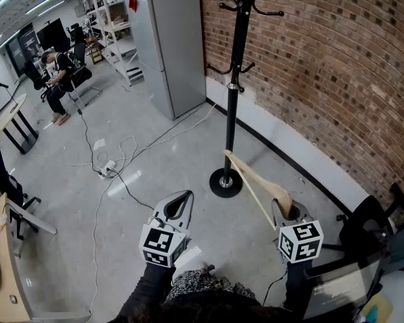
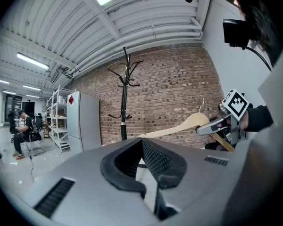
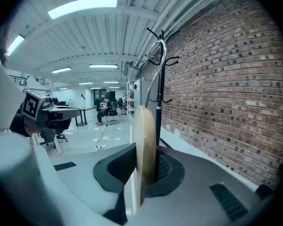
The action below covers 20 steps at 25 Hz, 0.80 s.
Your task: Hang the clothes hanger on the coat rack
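The black coat rack (image 1: 236,79) stands on a round base (image 1: 226,182) in front of the brick wall. It also shows in the left gripper view (image 2: 124,102) and the right gripper view (image 3: 161,84). A wooden clothes hanger (image 1: 254,177) is pinched at its middle by my right gripper (image 1: 283,206), which is shut on it. The hanger is held low, short of the rack's base. Seen edge-on, the hanger (image 3: 145,140) stands between the jaws with its metal hook (image 3: 153,65) curving upward. My left gripper (image 1: 178,206) hangs left of the hanger, shut and holding nothing (image 2: 142,147).
A tall grey fridge (image 1: 172,46) stands left of the rack. Cables and a power strip (image 1: 110,169) trail over the floor. A seated person (image 1: 59,76) is at the far left by shelves (image 1: 111,12). A black chair (image 1: 367,224) sits at right, and a wooden desk edge (image 1: 3,274) at lower left.
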Each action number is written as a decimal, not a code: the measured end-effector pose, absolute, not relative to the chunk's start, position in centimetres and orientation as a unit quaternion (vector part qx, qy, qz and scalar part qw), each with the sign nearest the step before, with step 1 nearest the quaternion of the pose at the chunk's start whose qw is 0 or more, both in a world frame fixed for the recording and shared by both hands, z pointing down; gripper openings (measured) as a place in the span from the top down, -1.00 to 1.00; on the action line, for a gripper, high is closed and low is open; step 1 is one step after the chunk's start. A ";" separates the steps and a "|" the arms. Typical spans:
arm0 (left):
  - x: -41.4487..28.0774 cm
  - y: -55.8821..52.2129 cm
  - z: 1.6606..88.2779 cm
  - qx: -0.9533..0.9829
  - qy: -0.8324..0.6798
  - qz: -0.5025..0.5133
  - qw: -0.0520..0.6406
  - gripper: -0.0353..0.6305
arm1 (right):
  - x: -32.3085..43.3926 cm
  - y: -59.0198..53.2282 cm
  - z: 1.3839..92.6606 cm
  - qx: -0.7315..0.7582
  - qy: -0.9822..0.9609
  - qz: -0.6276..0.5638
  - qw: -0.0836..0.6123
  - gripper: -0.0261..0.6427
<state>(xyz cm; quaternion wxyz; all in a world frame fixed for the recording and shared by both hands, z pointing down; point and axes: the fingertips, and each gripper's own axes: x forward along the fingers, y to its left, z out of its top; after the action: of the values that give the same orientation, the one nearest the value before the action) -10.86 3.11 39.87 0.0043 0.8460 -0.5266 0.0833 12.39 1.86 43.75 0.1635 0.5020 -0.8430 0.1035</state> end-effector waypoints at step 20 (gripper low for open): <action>-13.3 -14.4 42.9 0.870 -0.489 0.067 0.026 0.88 | 7.4 -14.8 45.2 0.485 -0.851 0.097 0.179 0.79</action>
<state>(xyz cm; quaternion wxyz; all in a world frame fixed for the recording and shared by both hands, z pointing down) -13.28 -14.40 42.86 0.0265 0.8695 -0.4887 0.0665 7.42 -14.84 45.17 0.1786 0.4846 -0.8508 0.0970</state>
